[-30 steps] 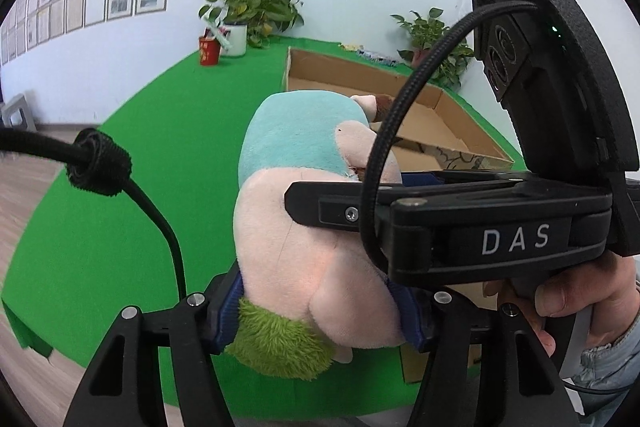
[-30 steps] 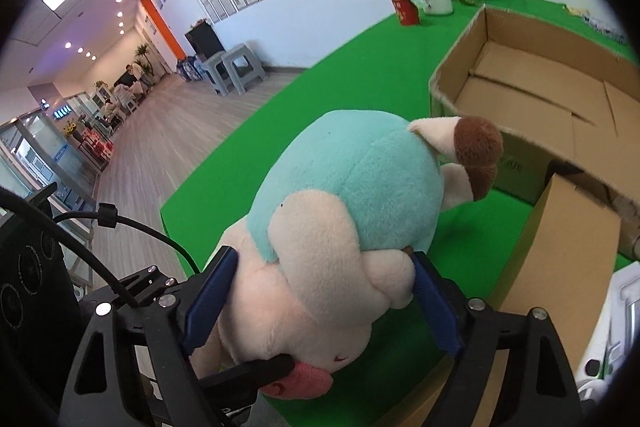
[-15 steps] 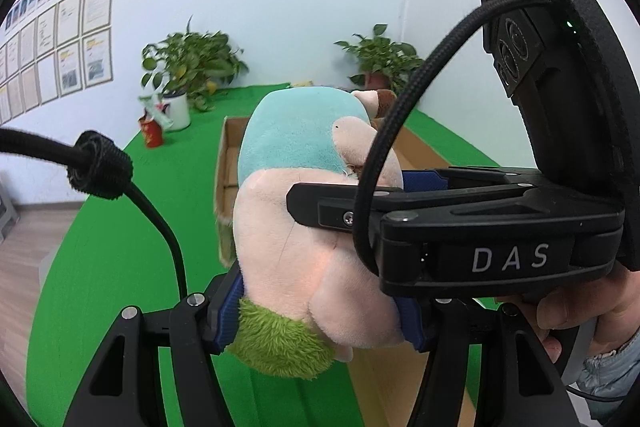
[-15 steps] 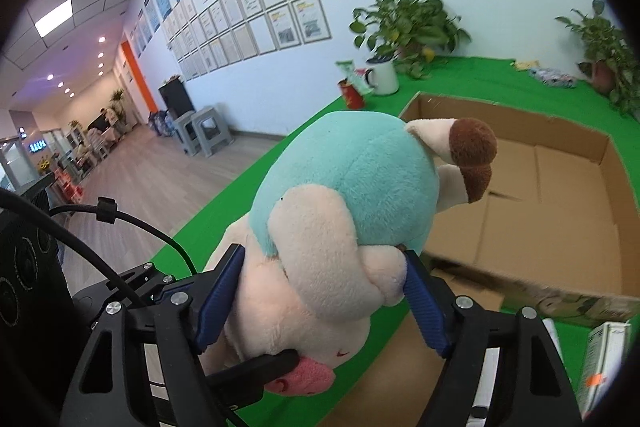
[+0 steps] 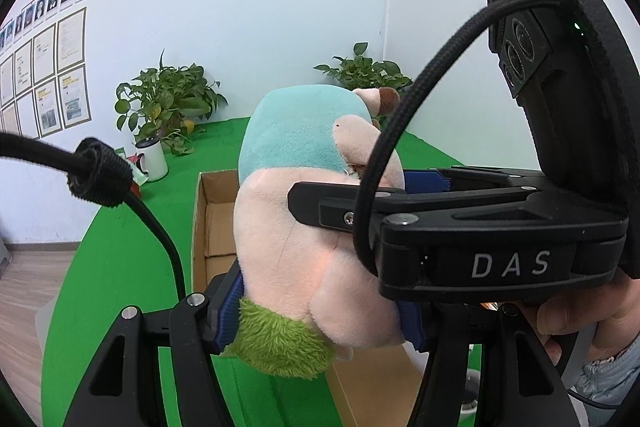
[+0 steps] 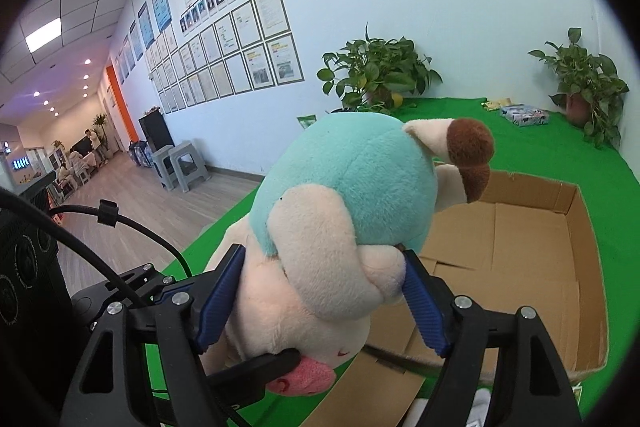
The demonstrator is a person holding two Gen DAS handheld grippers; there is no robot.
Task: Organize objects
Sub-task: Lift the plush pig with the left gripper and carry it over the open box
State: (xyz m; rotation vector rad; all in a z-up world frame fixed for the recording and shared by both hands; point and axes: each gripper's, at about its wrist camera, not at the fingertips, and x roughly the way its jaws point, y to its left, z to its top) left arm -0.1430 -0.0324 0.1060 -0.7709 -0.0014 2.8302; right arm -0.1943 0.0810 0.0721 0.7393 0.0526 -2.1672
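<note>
A plush toy (image 5: 304, 227) with a teal back, pink body and green tuft hangs in the air, held from two sides. My left gripper (image 5: 320, 315) is shut on its lower pink part, the blue pads (image 5: 230, 307) pressing into the fabric. My right gripper (image 6: 322, 303) is shut on its head end, blue pads (image 6: 424, 303) dented into the plush. In the left wrist view the right gripper's body (image 5: 480, 239) crosses in front of the toy. An open cardboard box (image 6: 520, 247) lies below and beyond the toy on the green table (image 6: 560, 155).
A person's hand (image 5: 580, 311) grips the right gripper's handle. Potted plants (image 6: 376, 75) (image 6: 588, 87) and a white mug (image 5: 154, 161) stand at the table's far edge by the wall. A patterned packet (image 6: 524, 115) lies at the back. A cardboard flap (image 6: 380, 387) sits under the toy.
Both grippers have risen with the plush toy between them and swung toward the box. The box and table now sit lower in both views, with more wall showing.
</note>
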